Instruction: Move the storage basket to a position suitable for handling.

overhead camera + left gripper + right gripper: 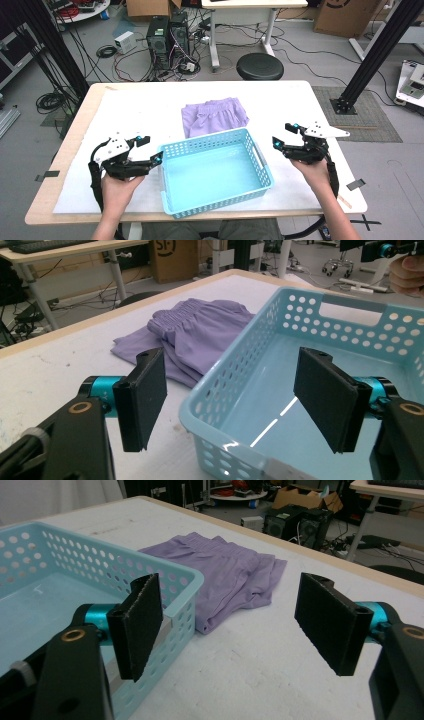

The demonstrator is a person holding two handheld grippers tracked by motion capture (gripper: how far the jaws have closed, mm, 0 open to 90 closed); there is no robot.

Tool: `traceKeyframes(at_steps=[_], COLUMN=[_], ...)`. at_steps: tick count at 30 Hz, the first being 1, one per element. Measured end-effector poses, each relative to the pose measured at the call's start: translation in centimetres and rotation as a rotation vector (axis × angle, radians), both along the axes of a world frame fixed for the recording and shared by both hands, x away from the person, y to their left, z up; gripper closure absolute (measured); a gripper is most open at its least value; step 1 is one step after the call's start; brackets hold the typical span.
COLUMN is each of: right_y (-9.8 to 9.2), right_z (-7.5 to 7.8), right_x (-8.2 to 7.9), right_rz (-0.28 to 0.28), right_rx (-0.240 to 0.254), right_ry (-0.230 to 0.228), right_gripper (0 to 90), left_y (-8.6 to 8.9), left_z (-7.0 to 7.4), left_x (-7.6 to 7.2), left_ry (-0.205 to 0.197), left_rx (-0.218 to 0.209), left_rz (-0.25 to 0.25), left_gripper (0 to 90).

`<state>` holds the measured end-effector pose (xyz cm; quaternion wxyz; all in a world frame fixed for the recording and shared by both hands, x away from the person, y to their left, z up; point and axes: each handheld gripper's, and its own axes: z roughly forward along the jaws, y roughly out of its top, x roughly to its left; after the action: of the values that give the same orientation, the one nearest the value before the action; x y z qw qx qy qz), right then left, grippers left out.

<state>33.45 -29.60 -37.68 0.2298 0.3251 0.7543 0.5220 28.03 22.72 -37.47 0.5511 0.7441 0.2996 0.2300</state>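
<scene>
A light blue perforated basket (pixel 260 159) stands at the table's front middle with nothing in it; its rim (pixel 240 342) and wall (pixel 180 615) show in both gripper views. Folded purple shorts (pixel 214 115) lie flat just behind it (pixel 195 335) (pixel 225 577). My left gripper (pixel 150 150) hovers open at the basket's left front corner, its jaws astride the rim (pixel 230 400). My right gripper (pixel 286 136) is held open to the right of the basket, above bare table, facing the shorts (pixel 230 627). Neither holds anything.
The white table (pixel 130 107) has free room to the left and right of the shorts. On the floor behind it are a black stool (pixel 259 66), computer towers (pixel 167 36) and tangled cables. Black frame posts (pixel 382 50) stand at both sides.
</scene>
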Motion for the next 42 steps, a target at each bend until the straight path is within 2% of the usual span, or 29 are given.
traceKeyframes(at_steps=[5, 6, 7, 12, 14, 15, 19, 21, 22, 24, 27, 30, 33, 37, 38, 40, 41, 42], right_y=[0.0, 0.0, 0.0, -0.4, -0.6, -0.6, -0.5, -0.5, -0.5, -0.5, -0.5, -0.7, -0.9, -1.1, -1.1, -1.0, -0.9, -0.9], right_z=[-0.1, -0.1, -0.2, -0.3, -0.5, -0.5, -0.7, -0.9, -0.9, -1.0, -1.1, -1.3, -1.5, -1.9, -2.1, -2.2, -2.4, -2.4], right_x=[-1.5, -1.5, -1.7, -3.2, -4.1, -4.1, -5.1, -5.8, -5.8, -6.5, -6.9, -7.5, -7.9, -8.1, -8.2, -8.3, -8.4, -8.4], right_rz=[0.017, 0.017, 0.015, -0.009, -0.026, -0.026, -0.04, -0.032, -0.032, -0.027, -0.023, -0.016, -0.007, 0.022, 0.047, 0.062, 0.091, 0.091], right_rx=[-0.023, -0.023, -0.029, -0.005, 0.008, 0.008, 0.02, 0.029, 0.029, 0.032, 0.038, 0.042, 0.051, 0.05, 0.047, 0.047, 0.043, 0.043], right_ry=[-0.012, -0.012, -0.015, -0.022, -0.018, -0.018, -0.018, -0.013, -0.013, -0.016, -0.011, -0.014, -0.01, 0.001, 0.001, 0.007, 0.014, 0.014], right_gripper=[26.1, 26.1, 25.8, 24.8, 24.1, 24.1, 24.1, 24.0, 24.0, 23.5, 23.3, 22.2, 22.1, 21.9, 21.7, 21.8, 21.7, 21.7], left_y=[-0.3, -0.3, -0.3, -1.0, -1.6, -1.6, -2.4, -2.8, -2.8, -3.1, -3.5, -3.9, -4.1, -4.5, -4.6, -4.9, -5.0, -5.0], left_z=[-0.4, -0.4, -0.6, -1.4, -1.9, -1.9, -2.8, -3.3, -3.3, -3.7, -3.9, -4.2, -4.5, -4.8, -4.9, -5.1, -5.4, -5.4], left_x=[-3.1, -3.1, -3.6, -6.9, -8.7, -8.7, -10.7, -11.7, -11.7, -12.5, -13.0, -13.8, -14.2, -14.2, -14.2, -14.2, -14.1, -14.1], left_ry=[-0.01, -0.01, -0.008, 0.002, -0.005, -0.005, -0.005, 0.013, 0.013, 0.039, 0.042, 0.033, 0.016, 0.039, 0.04, 0.042, 0.052, 0.052], left_rx=[0.011, 0.011, 0.016, 0.032, 0.035, 0.035, 0.025, -0.006, -0.006, -0.018, -0.013, -0.022, -0.01, -0.007, 0.002, 0.009, 0.027, 0.027], left_rz=[0.02, 0.02, 0.031, 0.091, 0.113, 0.113, 0.127, 0.105, 0.105, 0.076, 0.058, 0.059, 0.061, 0.039, 0.038, 0.041, 0.052, 0.052], left_gripper=[29.3, 29.3, 29.3, 29.3, 29.6, 29.6, 29.8, 29.8, 29.8, 29.8, 29.8, 29.9, 30.0, 29.9, 29.9, 29.9, 29.9, 29.4])
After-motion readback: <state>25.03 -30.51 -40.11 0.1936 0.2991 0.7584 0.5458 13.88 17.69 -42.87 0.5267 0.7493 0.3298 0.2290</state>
